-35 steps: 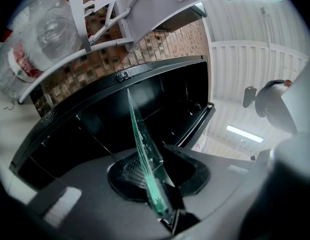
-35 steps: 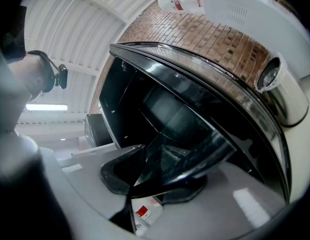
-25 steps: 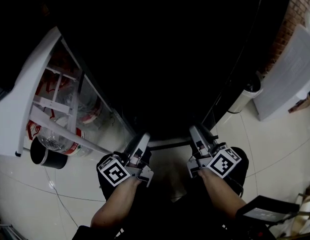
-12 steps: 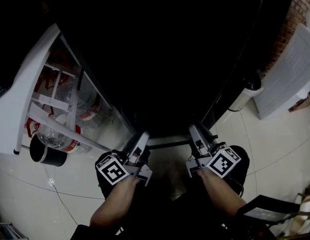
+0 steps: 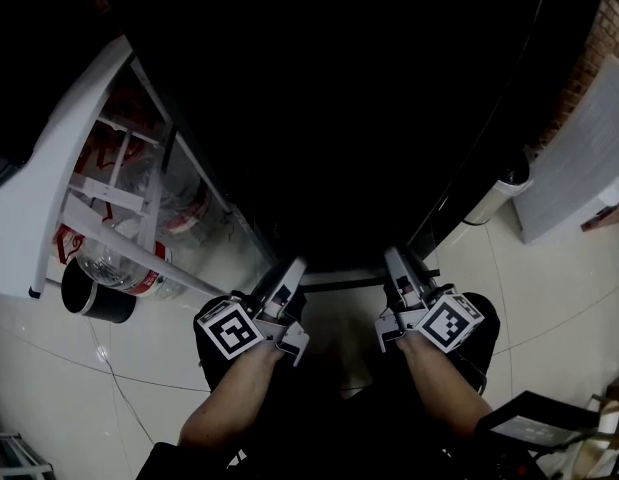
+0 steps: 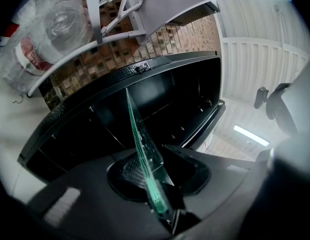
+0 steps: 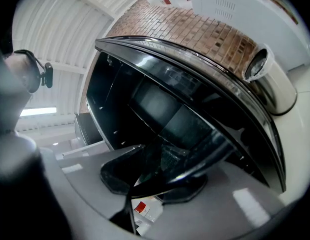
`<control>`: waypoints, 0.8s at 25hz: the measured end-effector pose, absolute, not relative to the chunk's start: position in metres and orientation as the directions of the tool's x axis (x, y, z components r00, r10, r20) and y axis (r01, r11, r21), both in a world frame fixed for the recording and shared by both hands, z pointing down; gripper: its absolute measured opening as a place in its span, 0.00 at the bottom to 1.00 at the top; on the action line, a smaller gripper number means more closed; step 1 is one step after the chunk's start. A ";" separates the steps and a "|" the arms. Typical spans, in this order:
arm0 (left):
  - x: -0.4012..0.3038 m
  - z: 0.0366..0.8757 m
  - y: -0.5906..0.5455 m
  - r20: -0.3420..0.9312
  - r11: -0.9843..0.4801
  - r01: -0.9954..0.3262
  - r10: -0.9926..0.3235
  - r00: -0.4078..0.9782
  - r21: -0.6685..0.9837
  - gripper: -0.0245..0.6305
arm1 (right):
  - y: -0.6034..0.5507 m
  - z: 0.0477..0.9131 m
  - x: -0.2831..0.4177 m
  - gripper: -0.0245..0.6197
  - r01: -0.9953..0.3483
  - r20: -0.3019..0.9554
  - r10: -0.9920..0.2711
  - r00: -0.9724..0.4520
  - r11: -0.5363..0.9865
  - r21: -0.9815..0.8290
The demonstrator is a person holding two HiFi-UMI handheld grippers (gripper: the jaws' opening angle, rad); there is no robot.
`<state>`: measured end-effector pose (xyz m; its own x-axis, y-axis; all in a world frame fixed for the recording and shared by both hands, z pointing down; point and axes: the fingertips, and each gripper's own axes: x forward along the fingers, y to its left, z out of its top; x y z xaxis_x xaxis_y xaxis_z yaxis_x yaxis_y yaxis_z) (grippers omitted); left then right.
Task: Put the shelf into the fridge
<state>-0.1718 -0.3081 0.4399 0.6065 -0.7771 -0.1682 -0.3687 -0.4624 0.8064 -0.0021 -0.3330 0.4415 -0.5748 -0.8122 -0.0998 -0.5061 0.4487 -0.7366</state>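
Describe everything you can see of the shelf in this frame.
The shelf is a thin pane of clear glass with a greenish edge, seen edge-on in the left gripper view. The left claw is clamped on one side, the right claw on the other, holding it in the air. It points toward the open, dark fridge; whether it touches anything inside cannot be told.

grey left hand-held gripper [image 5: 292, 268], grey right hand-held gripper [image 5: 396, 260], black-and-white marker cubes [image 5: 232, 333], bare forearms [image 5: 229, 408]
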 end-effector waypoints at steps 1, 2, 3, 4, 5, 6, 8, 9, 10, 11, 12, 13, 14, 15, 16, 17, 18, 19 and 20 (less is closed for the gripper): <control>-0.172 0.442 -0.310 -0.163 -0.457 -0.370 -0.779 0.606 0.809 0.15 | -0.335 0.443 -0.002 0.22 -0.507 -0.095 -0.813 -0.575 0.445 -0.739; -0.172 0.444 -0.312 -0.155 -0.449 -0.370 -0.781 0.605 0.813 0.15 | -0.337 0.446 -0.002 0.22 -0.507 -0.088 -0.814 -0.575 0.438 -0.742; -0.172 0.447 -0.313 -0.147 -0.440 -0.370 -0.782 0.605 0.818 0.14 | -0.338 0.448 -0.002 0.22 -0.507 -0.081 -0.815 -0.574 0.431 -0.747; -0.172 0.450 -0.314 -0.142 -0.433 -0.367 -0.783 0.606 0.823 0.14 | -0.339 0.450 -0.003 0.22 -0.508 -0.075 -0.817 -0.572 0.424 -0.750; -0.172 0.451 -0.316 -0.139 -0.427 -0.361 -0.783 0.606 0.829 0.14 | -0.340 0.451 -0.003 0.22 -0.509 -0.071 -0.818 -0.571 0.420 -0.751; -0.172 0.453 -0.317 -0.139 -0.423 -0.355 -0.783 0.607 0.834 0.14 | -0.342 0.452 -0.002 0.22 -0.511 -0.068 -0.819 -0.569 0.417 -0.751; -0.172 0.454 -0.320 -0.137 -0.422 -0.357 -0.783 0.606 0.833 0.14 | -0.345 0.452 -0.002 0.22 -0.515 -0.064 -0.821 -0.567 0.414 -0.751; -0.172 0.455 -0.322 -0.136 -0.420 -0.355 -0.784 0.606 0.835 0.14 | -0.347 0.453 -0.003 0.22 -0.515 -0.063 -0.822 -0.566 0.413 -0.751; -0.172 0.457 -0.324 -0.135 -0.413 -0.347 -0.784 0.605 0.842 0.14 | -0.349 0.454 -0.003 0.22 -0.515 -0.062 -0.823 -0.565 0.410 -0.753; -0.172 0.459 -0.326 -0.133 -0.405 -0.339 -0.785 0.605 0.849 0.14 | -0.351 0.456 -0.004 0.22 -0.516 -0.058 -0.824 -0.564 0.406 -0.754; -0.172 0.461 -0.327 -0.130 -0.398 -0.335 -0.786 0.604 0.854 0.14 | -0.352 0.457 -0.005 0.22 -0.517 -0.053 -0.825 -0.562 0.401 -0.756; -0.173 0.462 -0.328 -0.126 -0.393 -0.335 -0.788 0.603 0.856 0.15 | -0.353 0.459 -0.005 0.22 -0.518 -0.048 -0.826 -0.561 0.396 -0.758; -0.174 0.464 -0.330 -0.122 -0.390 -0.336 -0.788 0.603 0.857 0.15 | -0.355 0.461 -0.006 0.22 -0.521 -0.041 -0.827 -0.560 0.390 -0.759; -0.174 0.465 -0.332 -0.121 -0.389 -0.336 -0.788 0.604 0.858 0.15 | -0.357 0.462 -0.006 0.22 -0.525 -0.035 -0.828 -0.559 0.386 -0.758; -0.174 0.466 -0.334 -0.120 -0.388 -0.334 -0.786 0.606 0.859 0.15 | -0.358 0.463 -0.006 0.22 -0.528 -0.033 -0.830 -0.557 0.385 -0.757; -0.174 0.468 -0.336 -0.118 -0.385 -0.332 -0.786 0.607 0.861 0.15 | -0.360 0.465 -0.006 0.22 -0.531 -0.032 -0.831 -0.555 0.384 -0.755; -0.175 0.470 -0.337 -0.111 -0.379 -0.333 -0.786 0.608 0.864 0.15 | -0.362 0.466 -0.006 0.22 -0.535 -0.030 -0.833 -0.552 0.382 -0.754; -0.177 0.472 -0.339 -0.103 -0.372 -0.336 -0.788 0.607 0.865 0.15 | -0.363 0.467 -0.007 0.22 -0.538 -0.028 -0.835 -0.550 0.380 -0.753; -0.178 0.473 -0.339 -0.098 -0.367 -0.340 -0.791 0.604 0.866 0.15 | -0.364 0.467 -0.008 0.22 -0.538 -0.026 -0.835 -0.549 0.378 -0.753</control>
<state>-0.1783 -0.3393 0.4727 0.6041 -0.7909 -0.0979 -0.3396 -0.3666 0.8662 -0.0084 -0.3642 0.4674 -0.5491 -0.8353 -0.0262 -0.5385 0.3776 -0.7533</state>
